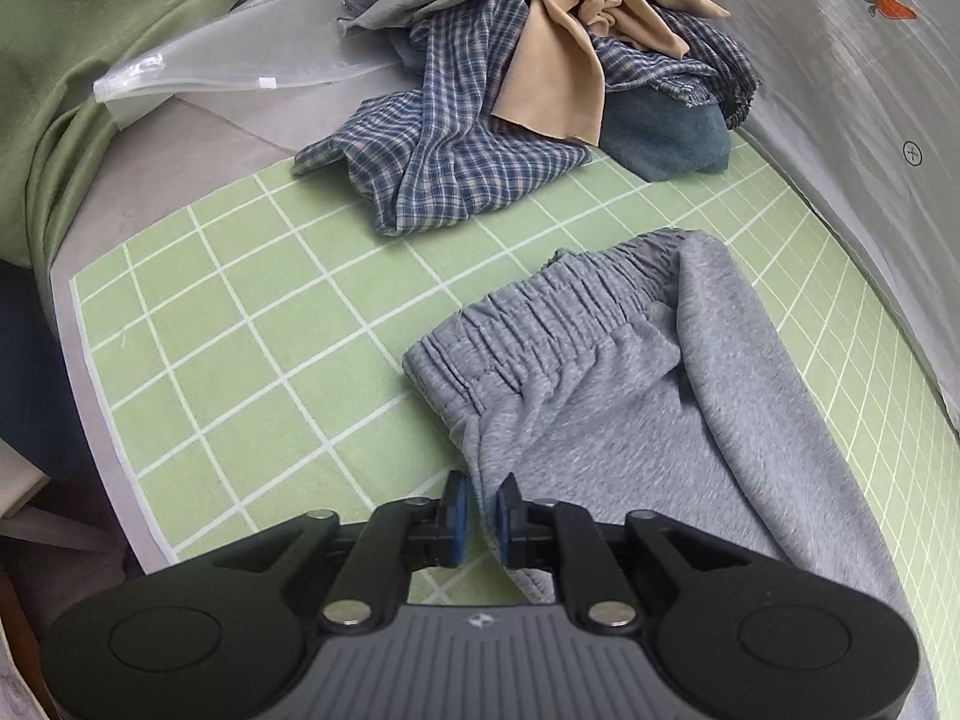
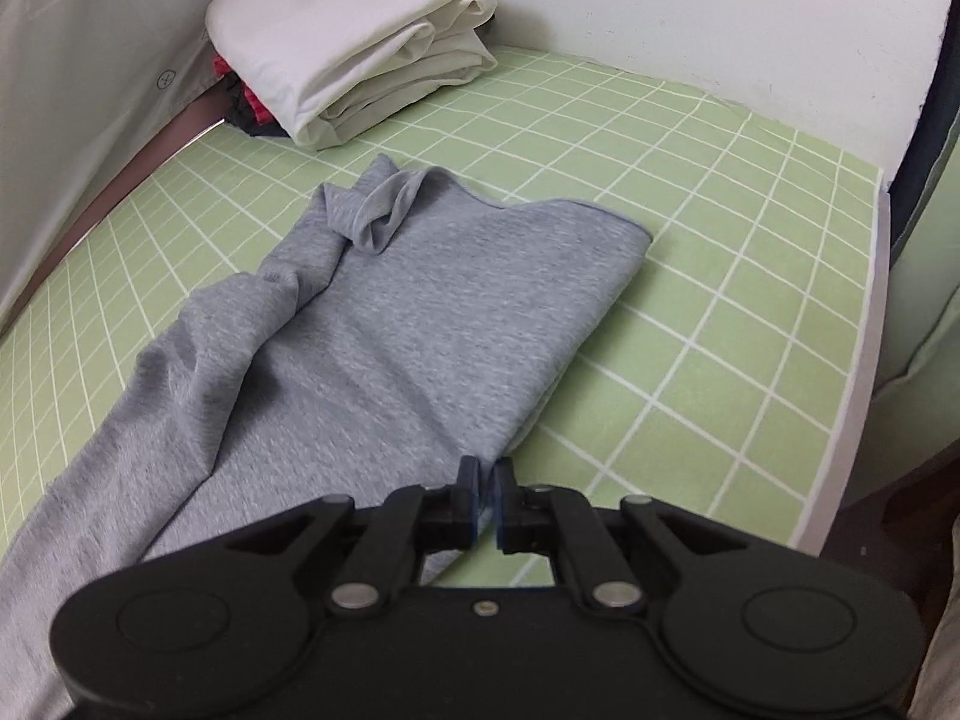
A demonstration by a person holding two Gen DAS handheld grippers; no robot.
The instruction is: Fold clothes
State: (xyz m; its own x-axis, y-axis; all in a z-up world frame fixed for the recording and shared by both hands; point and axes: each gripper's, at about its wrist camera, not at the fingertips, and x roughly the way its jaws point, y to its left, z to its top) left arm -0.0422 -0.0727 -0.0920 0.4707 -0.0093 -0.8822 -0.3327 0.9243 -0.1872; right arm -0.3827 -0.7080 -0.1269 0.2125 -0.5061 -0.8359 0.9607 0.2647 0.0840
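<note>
Grey sweatpants are lying spread across the green checked mat. The left gripper is pinching the near edge just below the waistband, jaws nearly closed on the fabric. The right gripper is clamping the near edge at the leg end. Unfolded clothes are sitting piled at the far left, folded white cloth at the far right.
</note>
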